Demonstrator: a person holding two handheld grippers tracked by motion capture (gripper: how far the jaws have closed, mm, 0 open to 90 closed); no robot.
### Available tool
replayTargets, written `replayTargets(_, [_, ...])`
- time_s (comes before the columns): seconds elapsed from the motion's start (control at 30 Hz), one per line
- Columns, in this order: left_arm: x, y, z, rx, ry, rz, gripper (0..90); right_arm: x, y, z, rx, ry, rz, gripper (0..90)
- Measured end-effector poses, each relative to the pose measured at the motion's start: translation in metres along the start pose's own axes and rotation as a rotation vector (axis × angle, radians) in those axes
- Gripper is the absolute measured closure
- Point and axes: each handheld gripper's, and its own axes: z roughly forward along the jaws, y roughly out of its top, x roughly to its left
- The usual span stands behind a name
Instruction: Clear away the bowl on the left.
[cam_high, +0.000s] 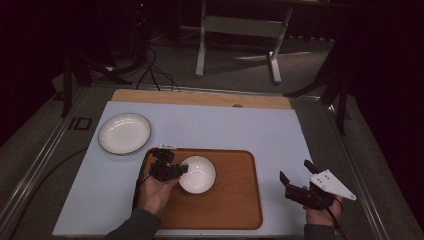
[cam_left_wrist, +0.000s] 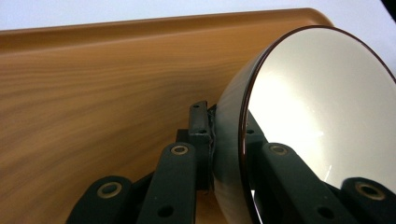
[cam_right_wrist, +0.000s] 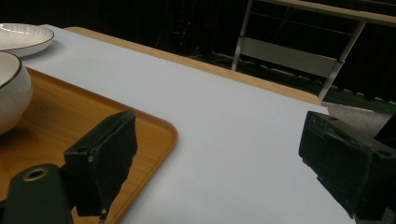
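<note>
- Dark room behind the table; a pale frame stand (cam_high: 235, 30) sits on the floor beyond the far edge.
- Light blue mat (cam_high: 225, 125) covers the tabletop; a wooden tray (cam_high: 235, 200) with rounded corners lies on its near half.
- White bowl (cam_high: 198, 174) sits on the left part of the tray, upright in the high view.
- Bowl look: glossy white inside, thin dark line along the rim, faint vertical ribbing on the outer wall as seen from the right gripper view (cam_right_wrist: 11, 93).
- Left gripper (cam_high: 172, 171) clamps the bowl's left rim: in the left gripper view one jaw lies against the outer wall, the other inside, with the rim (cam_left_wrist: 245, 140) pinched between them.
- Left hand (cam_high: 155, 192) holds that gripper over the tray's left edge.
- Right gripper (cam_high: 295, 180) is well apart from the bowl, over the mat right of the tray; jaws spread wide, nothing between them.
- White ribbed plate (cam_high: 124, 133) with a dark rim lies on the mat beyond the tray's left corner, clear of both grippers.
</note>
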Motion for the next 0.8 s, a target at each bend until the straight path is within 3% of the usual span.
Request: replayTargets(0.8, [0.004, -0.004, 0.011, 0.042, 0.011, -0.015, 81.9, 0.000, 0.000, 0.000, 0.001, 0.000, 0.000, 11.1])
